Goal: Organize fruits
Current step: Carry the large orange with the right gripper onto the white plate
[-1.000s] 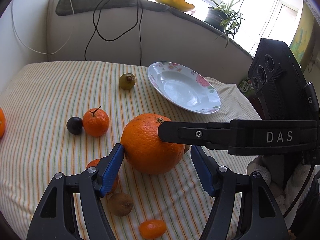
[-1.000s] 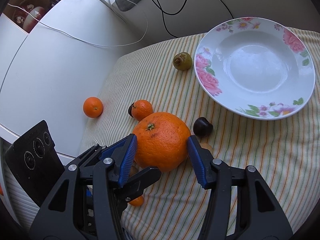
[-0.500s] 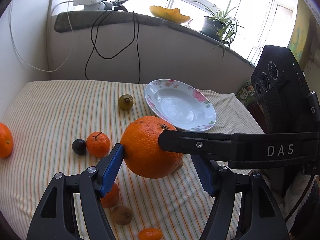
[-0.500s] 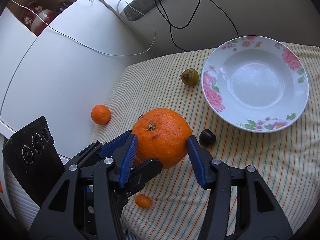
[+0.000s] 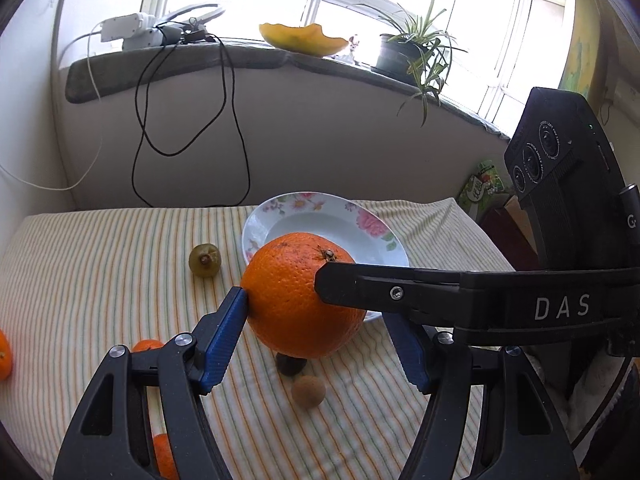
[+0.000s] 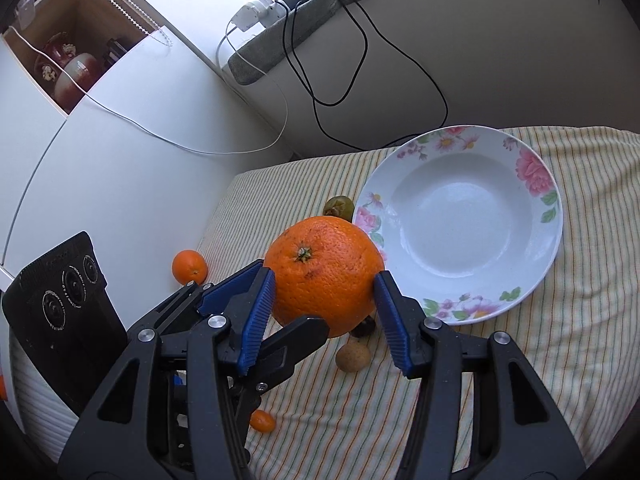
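A large orange hangs above the striped cloth, just short of the flowered white plate. My right gripper is shut on it, a blue pad pressed to each side. My left gripper clamps the same orange crosswise; its left pad touches the peel, and its right pad is partly hidden behind the right gripper's black finger. The plate holds nothing.
On the cloth lie a green fruit, a dark fruit, a brown round fruit, tangerines and a kumquat. Cables hang down the wall behind.
The orange has come up off the cloth in both grippers and moved toward the plate. The small fruits underneath have come into view.
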A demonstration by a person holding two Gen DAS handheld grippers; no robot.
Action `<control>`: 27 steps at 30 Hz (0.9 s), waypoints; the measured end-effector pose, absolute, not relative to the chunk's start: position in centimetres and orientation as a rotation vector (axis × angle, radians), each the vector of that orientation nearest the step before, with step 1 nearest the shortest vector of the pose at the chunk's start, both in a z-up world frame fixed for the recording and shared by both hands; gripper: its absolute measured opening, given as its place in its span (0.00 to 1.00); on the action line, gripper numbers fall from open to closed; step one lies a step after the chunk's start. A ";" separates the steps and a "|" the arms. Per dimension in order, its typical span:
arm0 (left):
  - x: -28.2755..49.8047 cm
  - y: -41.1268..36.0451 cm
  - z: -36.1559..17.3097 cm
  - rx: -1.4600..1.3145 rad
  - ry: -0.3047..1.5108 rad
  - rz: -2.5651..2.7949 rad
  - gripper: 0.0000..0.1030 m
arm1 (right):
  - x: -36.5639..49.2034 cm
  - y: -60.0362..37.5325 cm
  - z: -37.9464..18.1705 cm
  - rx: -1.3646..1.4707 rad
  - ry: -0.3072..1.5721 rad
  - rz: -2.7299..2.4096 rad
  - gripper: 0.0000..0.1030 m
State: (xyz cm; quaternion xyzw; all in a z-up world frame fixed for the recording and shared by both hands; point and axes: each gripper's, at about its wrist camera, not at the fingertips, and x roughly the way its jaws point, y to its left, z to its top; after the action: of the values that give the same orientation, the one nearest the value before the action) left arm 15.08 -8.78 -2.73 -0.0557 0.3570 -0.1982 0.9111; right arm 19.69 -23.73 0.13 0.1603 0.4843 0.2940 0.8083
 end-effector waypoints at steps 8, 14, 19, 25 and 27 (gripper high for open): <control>18.2 -11.0 -3.0 -0.098 0.756 -0.452 0.67 | 22.0 -26.6 -0.2 0.354 1.025 0.574 0.52; 20.6 -12.5 -3.7 -0.086 0.788 -0.472 0.67 | 23.9 -27.9 -1.0 0.355 1.025 0.539 0.52; 22.3 -13.5 -4.4 -0.073 0.813 -0.480 0.67 | 25.0 -28.4 -1.5 0.353 1.030 0.512 0.52; 23.3 -14.1 -4.9 -0.066 0.834 -0.483 0.67 | 25.7 -28.6 -2.1 0.343 1.040 0.493 0.52; 23.3 -14.2 -5.0 -0.065 0.839 -0.484 0.67 | 25.8 -28.6 -2.2 0.344 1.044 0.489 0.52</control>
State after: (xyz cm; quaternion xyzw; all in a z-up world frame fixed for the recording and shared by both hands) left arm 23.35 -14.24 -4.97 -0.0311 0.4034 -0.2325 0.8845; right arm 25.79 -28.59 -2.18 0.1617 0.4909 0.2301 0.8246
